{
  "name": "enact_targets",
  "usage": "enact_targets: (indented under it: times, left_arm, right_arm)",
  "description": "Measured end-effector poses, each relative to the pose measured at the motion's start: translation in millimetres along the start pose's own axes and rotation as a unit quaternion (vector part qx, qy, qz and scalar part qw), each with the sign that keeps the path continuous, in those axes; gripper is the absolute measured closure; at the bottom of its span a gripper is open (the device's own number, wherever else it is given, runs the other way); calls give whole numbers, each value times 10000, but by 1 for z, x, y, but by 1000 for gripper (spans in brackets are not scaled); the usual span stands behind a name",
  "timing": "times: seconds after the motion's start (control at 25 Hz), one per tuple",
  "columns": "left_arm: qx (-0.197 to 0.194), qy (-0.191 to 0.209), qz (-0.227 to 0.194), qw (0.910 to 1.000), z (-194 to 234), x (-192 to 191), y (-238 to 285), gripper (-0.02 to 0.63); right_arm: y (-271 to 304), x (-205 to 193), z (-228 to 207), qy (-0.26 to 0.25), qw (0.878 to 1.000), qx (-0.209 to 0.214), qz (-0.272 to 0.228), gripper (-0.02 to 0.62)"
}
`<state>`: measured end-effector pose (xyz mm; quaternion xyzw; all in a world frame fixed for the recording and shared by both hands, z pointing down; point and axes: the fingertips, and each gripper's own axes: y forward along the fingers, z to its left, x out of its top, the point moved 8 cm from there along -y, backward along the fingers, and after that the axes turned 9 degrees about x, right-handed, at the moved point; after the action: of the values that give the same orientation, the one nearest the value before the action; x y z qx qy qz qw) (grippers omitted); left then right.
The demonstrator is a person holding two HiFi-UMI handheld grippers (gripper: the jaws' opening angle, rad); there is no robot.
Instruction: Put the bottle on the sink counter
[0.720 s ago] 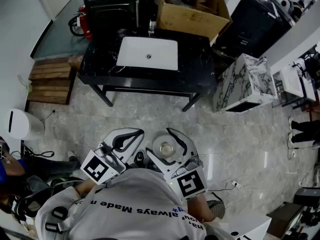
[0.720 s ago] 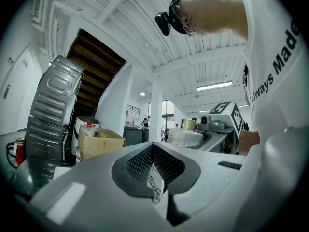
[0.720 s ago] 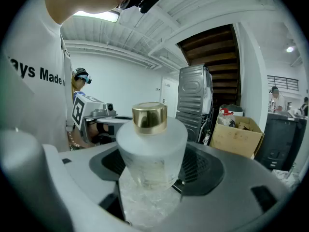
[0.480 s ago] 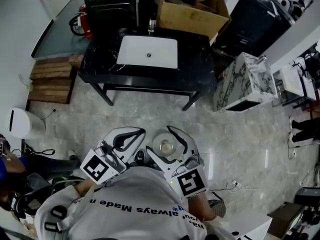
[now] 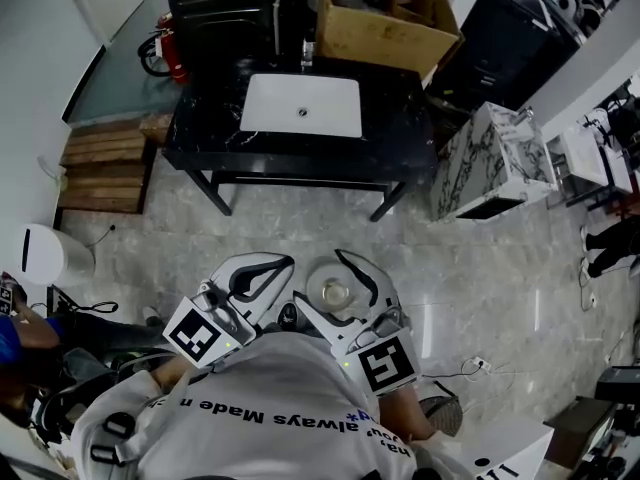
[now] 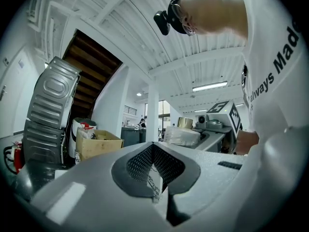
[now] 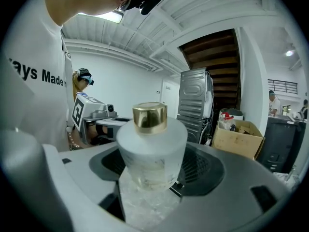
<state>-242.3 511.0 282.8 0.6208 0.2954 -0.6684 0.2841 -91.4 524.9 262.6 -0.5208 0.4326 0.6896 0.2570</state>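
Observation:
A frosted glass bottle (image 7: 152, 151) with a gold cap stands upright between my right gripper's (image 7: 159, 180) jaws, which are shut on it. In the head view the bottle (image 5: 333, 293) shows from above, ringed by the right gripper (image 5: 320, 280), close in front of the person's body. My left gripper (image 5: 286, 262) hangs just left of it, shut with nothing held; its pads (image 6: 145, 163) meet in the left gripper view. The black marble sink counter (image 5: 200, 128) with its white basin (image 5: 302, 106) stands across the floor at the top of the head view, well away from both grippers.
A cardboard box (image 5: 385, 13) sits at the counter's back right, with a tap (image 5: 307, 50) behind the basin. A marble-patterned cabinet (image 5: 495, 163) stands right of the counter, wooden steps (image 5: 100, 168) to its left, a white bin (image 5: 50, 258) at far left. Cables lie on the grey floor.
Both grippers and the bottle keep their pose. The counter and floor have slid slightly rightward in the head view.

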Motion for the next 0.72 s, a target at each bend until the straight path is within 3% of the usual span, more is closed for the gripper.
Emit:
enact_targets:
  times: [0.36,0.72]
  left_arm:
    - [-70,-59,27,10000,23,-6,-13,603]
    - [-161,-109,89,9998,33,-14,12,603]
  right_arm:
    - [22,1,5,61,9998,-182,20,261]
    - [28,-9,-20,79,9994,-312,136,261]
